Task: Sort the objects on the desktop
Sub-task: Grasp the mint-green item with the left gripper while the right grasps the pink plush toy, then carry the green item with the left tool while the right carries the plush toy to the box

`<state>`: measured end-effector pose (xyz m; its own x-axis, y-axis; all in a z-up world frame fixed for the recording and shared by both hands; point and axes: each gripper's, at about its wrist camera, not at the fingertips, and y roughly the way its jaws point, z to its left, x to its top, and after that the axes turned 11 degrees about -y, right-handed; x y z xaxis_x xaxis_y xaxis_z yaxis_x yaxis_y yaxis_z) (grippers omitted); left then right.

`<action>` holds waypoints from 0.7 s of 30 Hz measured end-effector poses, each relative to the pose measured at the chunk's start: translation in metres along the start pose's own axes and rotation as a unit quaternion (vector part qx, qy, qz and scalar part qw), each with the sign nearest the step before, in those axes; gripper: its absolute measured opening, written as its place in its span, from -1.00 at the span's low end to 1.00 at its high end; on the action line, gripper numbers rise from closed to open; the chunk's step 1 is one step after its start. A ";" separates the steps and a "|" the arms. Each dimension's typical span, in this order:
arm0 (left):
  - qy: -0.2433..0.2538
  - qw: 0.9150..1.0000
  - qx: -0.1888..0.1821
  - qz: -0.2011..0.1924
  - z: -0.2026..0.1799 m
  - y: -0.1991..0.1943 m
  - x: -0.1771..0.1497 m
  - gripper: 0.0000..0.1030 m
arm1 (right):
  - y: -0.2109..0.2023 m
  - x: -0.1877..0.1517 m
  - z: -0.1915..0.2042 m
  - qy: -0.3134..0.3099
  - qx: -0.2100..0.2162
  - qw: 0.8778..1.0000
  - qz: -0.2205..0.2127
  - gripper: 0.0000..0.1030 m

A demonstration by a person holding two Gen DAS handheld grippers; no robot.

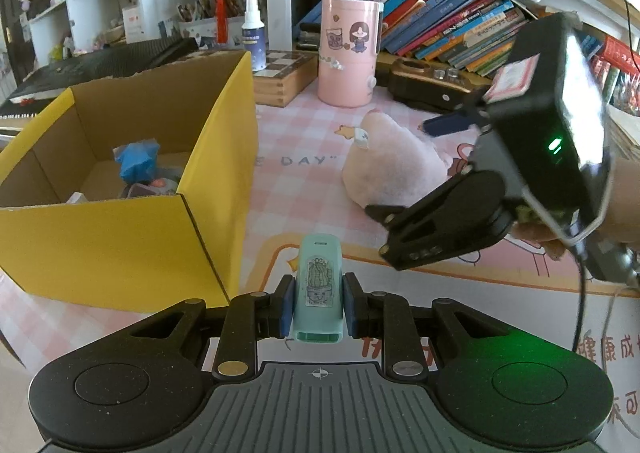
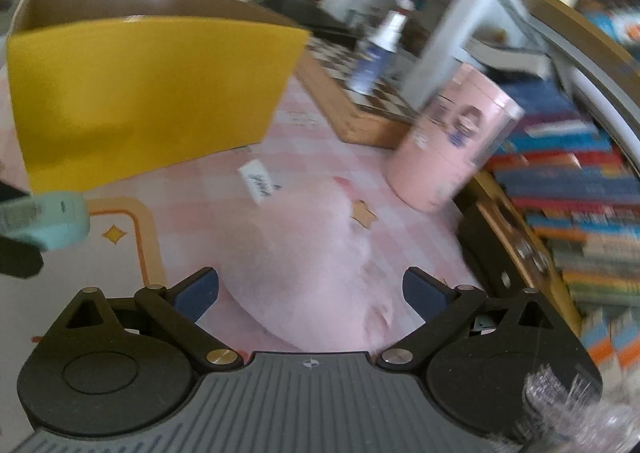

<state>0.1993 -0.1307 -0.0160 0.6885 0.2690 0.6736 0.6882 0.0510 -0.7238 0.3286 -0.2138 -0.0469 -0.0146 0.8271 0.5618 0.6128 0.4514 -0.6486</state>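
Note:
My left gripper (image 1: 319, 307) is shut on a small mint-green case with a cactus sticker (image 1: 319, 289), held above the desk mat just right of the yellow cardboard box (image 1: 132, 245). The box holds a blue item (image 1: 136, 163) and other small things. A pink plush toy (image 1: 390, 165) lies on the checked mat. In the blurred right wrist view, my right gripper (image 2: 310, 293) stands open, its blue pads wide on either side of the plush toy (image 2: 304, 253), not pressing it. The mint case (image 2: 48, 223) shows at the left edge there. The right gripper (image 1: 400, 189) also appears beside the plush.
A pink cylindrical container (image 1: 350, 53) stands behind the plush. A wooden chessboard box (image 1: 284, 77) carries a spray bottle (image 1: 253, 37). Leaning books (image 1: 448, 25) fill the shelf at back right. A dark brown device (image 1: 432, 85) lies below the books.

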 end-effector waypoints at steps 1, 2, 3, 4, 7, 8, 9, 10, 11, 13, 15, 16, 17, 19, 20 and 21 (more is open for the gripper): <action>-0.001 1.000 0.001 -0.001 0.000 0.000 0.000 -0.55 | 0.004 0.002 0.003 -0.017 0.003 1.000 0.000 0.71; -0.001 1.000 0.001 -0.001 0.000 0.000 0.001 -0.55 | 0.008 0.003 0.005 -0.031 0.003 1.000 0.003 0.58; -0.001 1.000 0.001 -0.002 0.000 -0.001 0.001 -0.55 | 0.011 0.005 0.008 -0.045 -0.006 0.999 0.008 0.56; -0.001 1.000 0.000 -0.002 0.000 -0.001 0.001 -0.55 | 0.012 0.005 0.009 -0.053 -0.008 0.999 0.010 0.49; 0.000 1.000 -0.003 -0.005 0.000 -0.002 0.002 -0.55 | 0.007 0.005 0.005 -0.036 -0.009 0.999 0.006 0.28; 0.000 1.000 -0.004 -0.006 0.000 -0.003 0.002 -0.55 | 0.004 0.005 0.003 -0.024 -0.010 1.000 0.006 0.25; 0.001 1.000 -0.006 -0.008 -0.001 -0.004 0.002 -0.55 | 0.001 0.004 0.001 -0.010 -0.011 1.000 0.004 0.24; 0.001 1.000 -0.009 -0.010 -0.001 -0.005 0.002 -0.55 | -0.003 0.003 -0.002 0.008 -0.012 1.000 0.003 0.24; 0.002 1.000 -0.011 -0.012 -0.001 -0.006 0.002 -0.55 | -0.008 0.001 -0.005 0.032 -0.014 0.999 0.002 0.23; 0.004 1.000 -0.015 -0.015 -0.002 -0.008 0.001 -0.55 | -0.018 -0.002 -0.012 0.082 -0.018 0.996 0.001 0.23; 0.005 1.000 -0.021 -0.018 -0.002 -0.009 0.001 -0.55 | -0.030 -0.007 -0.019 0.141 -0.020 0.990 0.001 0.23; 0.005 0.999 -0.024 -0.020 -0.001 -0.010 0.001 -0.55 | -0.036 -0.010 -0.022 0.169 -0.019 0.985 0.001 0.23; 0.006 0.999 -0.027 -0.022 -0.001 -0.011 0.001 -0.55 | -0.043 -0.013 -0.024 0.197 -0.019 0.980 0.002 0.23; 0.007 0.999 -0.033 -0.025 -0.001 -0.014 0.001 -0.55 | -0.056 -0.019 -0.023 0.240 -0.019 0.971 0.004 0.23; 0.008 0.999 -0.037 -0.027 -0.001 -0.015 0.000 -0.55 | -0.063 -0.021 -0.022 0.257 -0.022 0.966 0.006 0.24; 0.010 0.999 -0.041 -0.029 0.000 -0.017 0.000 -0.55 | -0.070 -0.023 -0.020 0.271 -0.028 0.962 0.009 0.24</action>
<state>0.1880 -0.1319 -0.0034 0.6507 0.2495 0.7172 0.7429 -0.0137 -0.6692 0.3024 -0.2709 -0.0042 0.4021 0.5313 0.7457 0.6503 0.4077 -0.6410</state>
